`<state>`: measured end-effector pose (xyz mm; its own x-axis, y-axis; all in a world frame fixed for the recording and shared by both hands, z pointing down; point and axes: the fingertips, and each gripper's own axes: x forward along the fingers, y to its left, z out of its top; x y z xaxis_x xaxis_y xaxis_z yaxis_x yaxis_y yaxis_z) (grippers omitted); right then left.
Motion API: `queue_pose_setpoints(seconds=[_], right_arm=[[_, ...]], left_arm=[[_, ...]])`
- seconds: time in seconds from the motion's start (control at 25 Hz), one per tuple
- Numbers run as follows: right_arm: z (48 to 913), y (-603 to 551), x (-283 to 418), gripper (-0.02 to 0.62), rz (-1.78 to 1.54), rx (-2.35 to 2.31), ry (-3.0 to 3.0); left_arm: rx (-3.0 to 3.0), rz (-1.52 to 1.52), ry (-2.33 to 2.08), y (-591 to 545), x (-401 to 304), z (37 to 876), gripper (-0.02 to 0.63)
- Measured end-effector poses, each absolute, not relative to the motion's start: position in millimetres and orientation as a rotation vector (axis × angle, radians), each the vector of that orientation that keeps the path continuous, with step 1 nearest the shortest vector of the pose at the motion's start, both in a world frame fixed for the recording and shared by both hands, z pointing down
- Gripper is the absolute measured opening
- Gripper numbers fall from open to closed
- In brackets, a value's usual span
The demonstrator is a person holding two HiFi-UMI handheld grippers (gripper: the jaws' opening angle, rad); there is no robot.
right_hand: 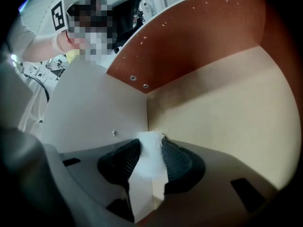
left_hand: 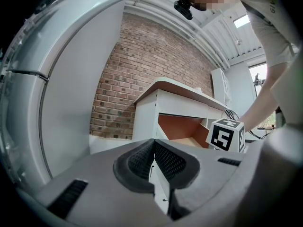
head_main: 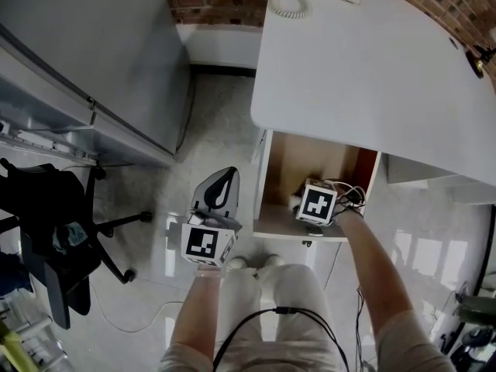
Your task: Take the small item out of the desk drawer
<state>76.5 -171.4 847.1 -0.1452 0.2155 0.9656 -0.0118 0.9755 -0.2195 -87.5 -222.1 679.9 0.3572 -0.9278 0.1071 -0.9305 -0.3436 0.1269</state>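
Pinched in my right gripper (right_hand: 150, 149), the white item (right_hand: 147, 169) sits near a drawer (right_hand: 227, 103) corner, held by a thin edge, so I may drop it lifting out; left gripper (left_hand: 154, 151) is closed, empty.

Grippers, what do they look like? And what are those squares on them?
The left gripper and right gripper are grey shells with black ribbed pads. Each carries a white cube with black square markers. A black cable loops by the person's lap; no sleeves reach the forearms.
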Motion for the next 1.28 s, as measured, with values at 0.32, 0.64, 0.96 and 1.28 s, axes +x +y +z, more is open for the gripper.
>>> queue_pose_setpoints(seconds=[0.32, 0.64, 0.96, 1.28], right_arm=[[843, -171, 79, 0.147, 0.077, -0.129, -1.725], [813, -176, 76, 0.147, 0.076, 0.013, -1.798], [766, -171, 79, 0.146, 0.108, 0.135, -1.876], [717, -170, 83, 0.147, 0.067, 0.221, -1.908]], left_arm=[[2.452, 0.04, -1.683, -223, -86, 678, 0.005], [2.439, 0.044, -1.679, -218, -84, 658, 0.005], [2.449, 0.059, -1.655, -210, -76, 624, 0.005], [2.466, 0.089, -1.639, -203, -72, 590, 0.005]])
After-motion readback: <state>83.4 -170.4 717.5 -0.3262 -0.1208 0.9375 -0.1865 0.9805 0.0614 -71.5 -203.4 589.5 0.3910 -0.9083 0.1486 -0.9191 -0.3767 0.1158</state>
